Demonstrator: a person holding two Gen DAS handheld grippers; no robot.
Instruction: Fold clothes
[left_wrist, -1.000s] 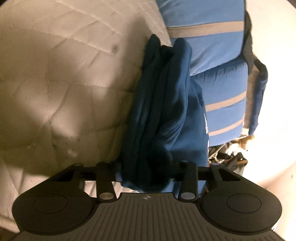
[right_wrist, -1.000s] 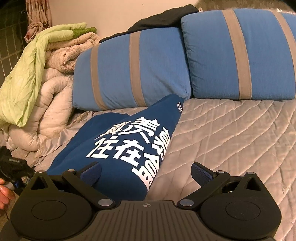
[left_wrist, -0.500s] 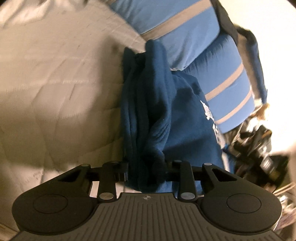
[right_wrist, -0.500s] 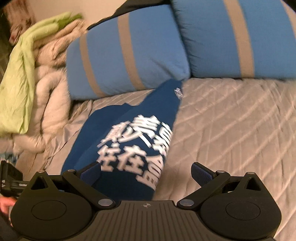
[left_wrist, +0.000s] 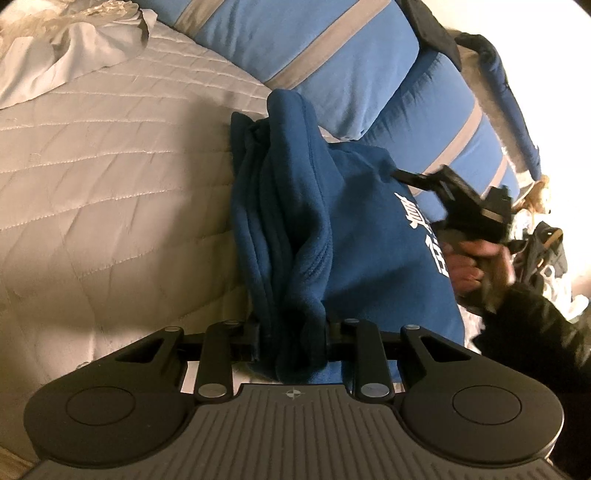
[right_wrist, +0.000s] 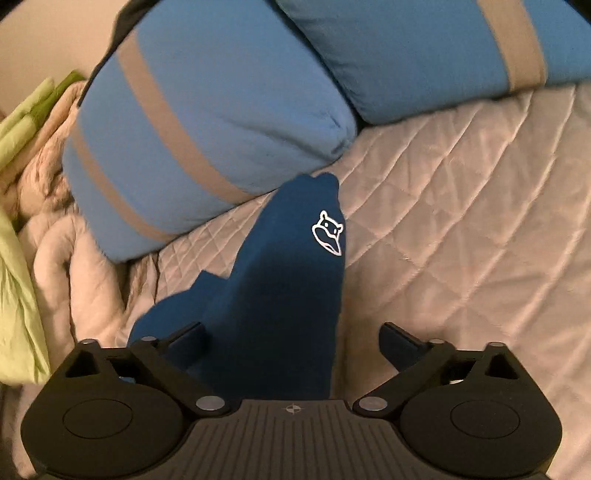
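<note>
A quilted grey bedspread (left_wrist: 110, 206) fills the left half of the left wrist view and the right side of the right wrist view (right_wrist: 461, 221). Two blue pillows with grey stripes (left_wrist: 332, 62) run along the upper right of the left view; in the right view they cross the top (right_wrist: 207, 110). A rumpled beige quilt (right_wrist: 74, 266) and a lime-green cloth (right_wrist: 14, 288) are bunched at the left edge of the right view.

The navy sweatshirt (left_wrist: 295, 229) lies on the bedspread at the centre of the left view, gathered into thick lengthwise folds, its far end touching the pillows; white printed characters show on its right part. In the right view it rises from the bottom centre towards the pillows (right_wrist: 280, 302), with a small white animal logo near its top.

The left gripper (left_wrist: 291, 336) points down along the bunched fabric, its jaws narrow and closing, the pads pressed on the thick fold of the sweatshirt.

The right gripper (right_wrist: 291, 339) tilts down over the garment, its jaws wide but closing; the fabric sits between them, the right finger clear of it, while contact at the left finger cannot be told. In the left view this gripper appears blurred at the right (left_wrist: 465, 206), gripped by a hand (left_wrist: 476, 266) in a black sleeve (left_wrist: 532, 332).
</note>
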